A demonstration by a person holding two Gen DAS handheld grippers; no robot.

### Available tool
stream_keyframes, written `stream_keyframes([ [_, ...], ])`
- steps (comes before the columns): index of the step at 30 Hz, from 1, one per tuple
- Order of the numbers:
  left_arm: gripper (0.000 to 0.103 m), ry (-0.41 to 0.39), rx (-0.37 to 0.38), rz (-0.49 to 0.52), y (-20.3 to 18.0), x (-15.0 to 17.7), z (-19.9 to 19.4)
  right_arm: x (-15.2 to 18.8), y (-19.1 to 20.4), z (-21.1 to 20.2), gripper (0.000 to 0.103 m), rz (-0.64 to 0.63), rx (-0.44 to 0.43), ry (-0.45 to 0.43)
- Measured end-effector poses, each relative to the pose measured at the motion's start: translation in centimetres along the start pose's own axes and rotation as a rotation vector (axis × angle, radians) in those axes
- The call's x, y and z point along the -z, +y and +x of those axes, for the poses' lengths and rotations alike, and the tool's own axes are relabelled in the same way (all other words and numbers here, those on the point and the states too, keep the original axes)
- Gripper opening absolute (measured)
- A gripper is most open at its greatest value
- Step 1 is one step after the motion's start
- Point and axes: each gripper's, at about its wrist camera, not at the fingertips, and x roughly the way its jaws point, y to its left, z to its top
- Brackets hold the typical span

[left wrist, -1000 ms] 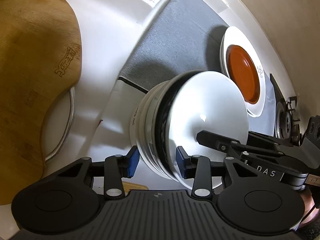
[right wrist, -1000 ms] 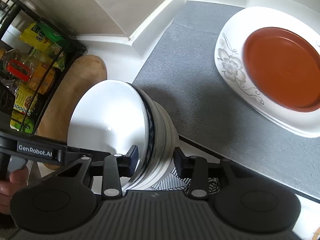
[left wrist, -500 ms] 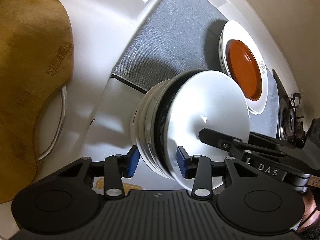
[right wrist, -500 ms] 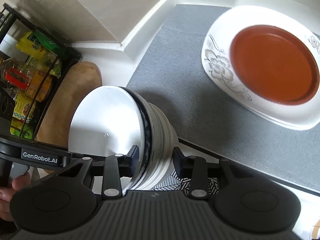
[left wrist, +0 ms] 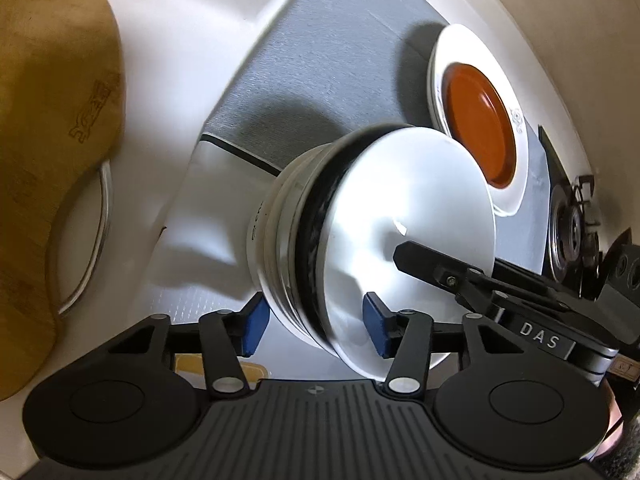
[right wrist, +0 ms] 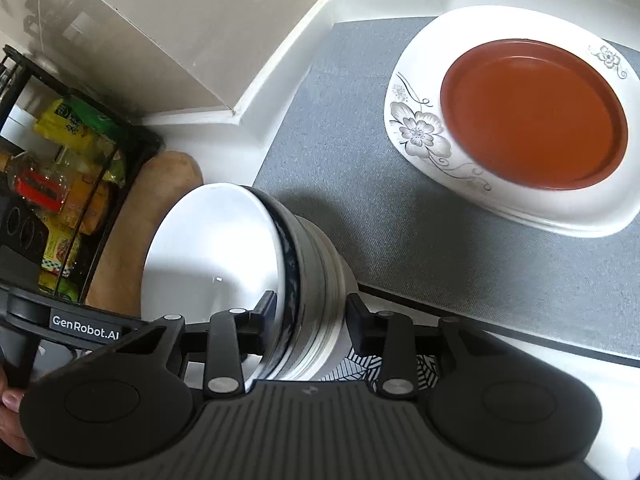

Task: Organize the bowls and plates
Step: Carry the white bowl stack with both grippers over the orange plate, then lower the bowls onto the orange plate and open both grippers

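Observation:
A stack of white bowls (left wrist: 404, 232), the top one with a dark rim band, is held off the counter between both grippers. My left gripper (left wrist: 316, 328) is shut on one side of the stack's rims, blue pads against it. My right gripper (right wrist: 312, 324) is shut on the opposite side of the stack (right wrist: 224, 276); its finger also shows in the left wrist view (left wrist: 440, 268). On the grey mat (right wrist: 400, 240) beyond lies a white flowered plate (right wrist: 420, 136) with a brown plate (right wrist: 532, 116) on it.
A wooden cutting board (left wrist: 44, 128) lies on the white counter at the left. A black wire rack (right wrist: 60, 184) with packets and bottles stands at the left wall. A stove burner (left wrist: 572, 232) shows at the far right.
Both grippers have carried the bowl stack forward toward the grey mat and the stacked plates, which appear larger and closer now. The grip on the bowls is unchanged.

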Motion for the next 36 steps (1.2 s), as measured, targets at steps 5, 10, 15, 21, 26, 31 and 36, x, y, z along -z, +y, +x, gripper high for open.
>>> stream_keyframes([
  [5, 0.052, 0.004, -0.002, -0.003, -0.9, 0.1, -0.2, -0.4, -0.1, -0.6, 0.040, 0.015, 0.008, 0.011],
  [10, 0.052, -0.008, -0.008, 0.008, -1.9, -0.2, -1.2, -1.1, 0.0, -1.7, 0.040, 0.016, 0.013, -0.003],
  [15, 0.052, -0.008, -0.009, 0.031, -3.2, -1.1, -2.4, -2.3, -0.2, -3.2, 0.041, 0.029, 0.021, -0.030],
  [21, 0.051, -0.023, -0.025, 0.087, -6.9, -3.5, -3.1, -4.4, -1.5, -5.7, 0.040, 0.062, 0.037, -0.094],
  [26, 0.051, -0.047, -0.024, 0.147, -9.8, -5.4, -4.0, -6.7, -3.0, -8.0, 0.040, 0.080, 0.044, -0.152],
  [31, 0.051, -0.068, -0.019, 0.194, -12.8, -7.0, -4.6, -8.9, -4.5, -10.3, 0.040, 0.089, 0.050, -0.209],
  [36, 0.051, -0.087, -0.001, 0.228, -15.8, -8.4, -4.7, -10.9, -6.3, -12.5, 0.040, 0.086, 0.065, -0.258],
])
